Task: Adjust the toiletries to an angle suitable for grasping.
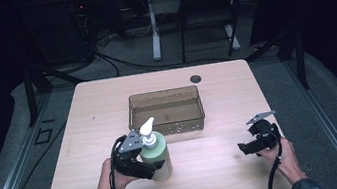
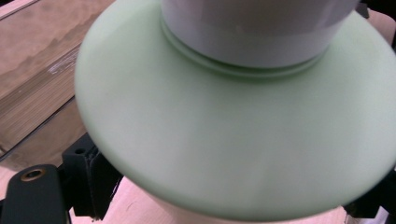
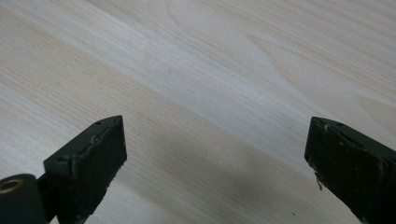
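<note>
Green pump bottle upright on desk, just before brown bin. Left gripper fingers pinch its body. Right gripper fingers spread, empty. Bottle likely rigid, smooth, slippery; hold mid-body, not pump.

Bare table lies open between the bottle and the right gripper. Behind it the bin blocks the middle. Gap from bottle to bin looks narrow, hard to judge.
</note>
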The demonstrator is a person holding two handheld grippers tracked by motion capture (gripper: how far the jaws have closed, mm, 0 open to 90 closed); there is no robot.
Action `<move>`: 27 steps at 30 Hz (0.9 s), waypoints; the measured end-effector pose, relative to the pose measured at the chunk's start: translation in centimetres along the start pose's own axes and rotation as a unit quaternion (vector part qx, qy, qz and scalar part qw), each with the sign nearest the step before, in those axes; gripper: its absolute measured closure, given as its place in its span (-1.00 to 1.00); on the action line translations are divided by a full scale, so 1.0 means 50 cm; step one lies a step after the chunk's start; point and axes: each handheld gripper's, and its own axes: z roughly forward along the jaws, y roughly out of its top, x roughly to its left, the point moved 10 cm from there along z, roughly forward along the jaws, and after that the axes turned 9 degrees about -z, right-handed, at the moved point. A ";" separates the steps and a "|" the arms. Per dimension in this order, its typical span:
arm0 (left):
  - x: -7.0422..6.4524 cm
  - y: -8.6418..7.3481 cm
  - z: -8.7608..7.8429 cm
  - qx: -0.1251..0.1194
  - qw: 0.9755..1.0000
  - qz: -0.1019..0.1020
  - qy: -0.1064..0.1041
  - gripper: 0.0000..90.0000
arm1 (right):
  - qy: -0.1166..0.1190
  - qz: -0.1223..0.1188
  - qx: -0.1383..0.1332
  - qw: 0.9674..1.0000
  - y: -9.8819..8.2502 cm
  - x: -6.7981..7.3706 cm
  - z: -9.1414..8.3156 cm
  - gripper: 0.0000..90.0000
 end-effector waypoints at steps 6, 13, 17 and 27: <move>0.024 -0.001 -0.007 0.001 1.000 -0.007 0.009 -0.73 | -0.002 -0.002 0.001 1.000 -0.001 -0.001 0.000 -0.89; 0.050 -0.003 -0.014 0.006 1.000 -0.002 0.001 -0.73 | -0.002 -0.003 0.002 1.000 -0.002 0.000 0.001 -0.89; 0.059 -0.004 -0.017 0.010 1.000 0.009 -0.012 -0.73 | -0.003 -0.006 0.005 1.000 -0.002 0.000 0.002 -0.89; 0.086 0.001 -0.018 0.014 0.999 0.029 -0.034 -0.73 | -0.006 -0.010 0.006 1.000 -0.002 0.000 0.003 -0.89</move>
